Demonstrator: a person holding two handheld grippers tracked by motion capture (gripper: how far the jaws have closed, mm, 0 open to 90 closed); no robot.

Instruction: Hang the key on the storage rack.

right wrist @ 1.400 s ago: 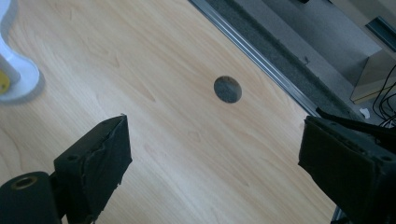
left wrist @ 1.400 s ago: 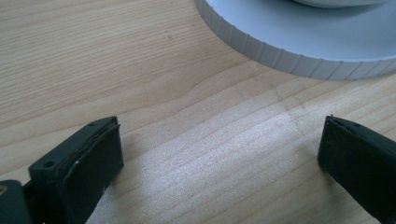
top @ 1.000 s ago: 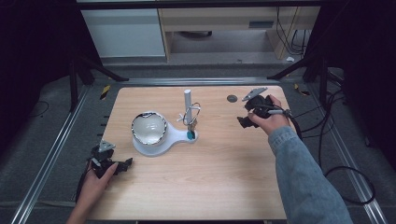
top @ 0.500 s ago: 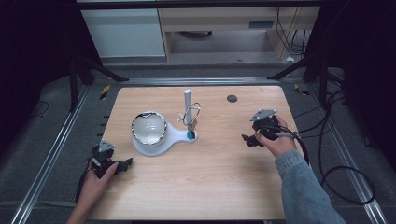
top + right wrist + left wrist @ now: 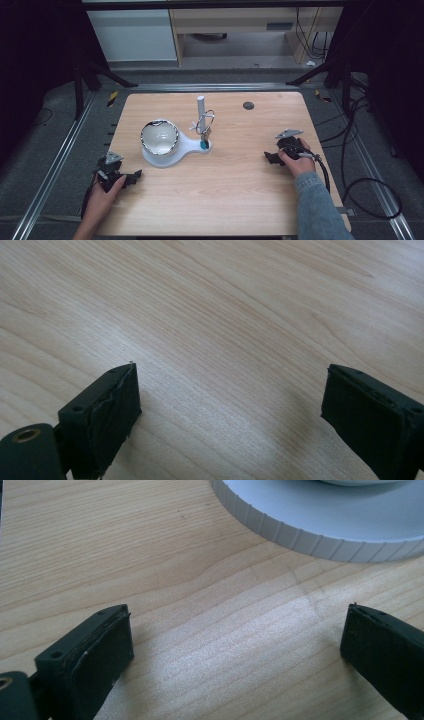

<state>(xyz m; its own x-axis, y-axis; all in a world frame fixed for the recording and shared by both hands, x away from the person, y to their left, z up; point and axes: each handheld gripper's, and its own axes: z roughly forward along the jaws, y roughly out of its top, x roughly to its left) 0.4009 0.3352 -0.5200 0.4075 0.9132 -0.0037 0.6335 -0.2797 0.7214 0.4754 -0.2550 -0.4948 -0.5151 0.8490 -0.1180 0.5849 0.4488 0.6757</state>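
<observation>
A white base lies mid-table and carries a shiny bowl and a white upright post with a wire ring and a small teal piece at its foot. My left gripper rests at the table's front left, open, its jaws wide apart over bare wood, with the base's ribbed rim just ahead. At the right side my right gripper sits low on the table, open, nothing between its jaws.
A small dark round disc lies near the table's far right edge. Cables trail off the right side. A metal rail runs along the left of the table. White cabinets stand beyond the far edge.
My right gripper has come from the far right of the table toward the person and down to the wood. The left gripper has stayed put.
</observation>
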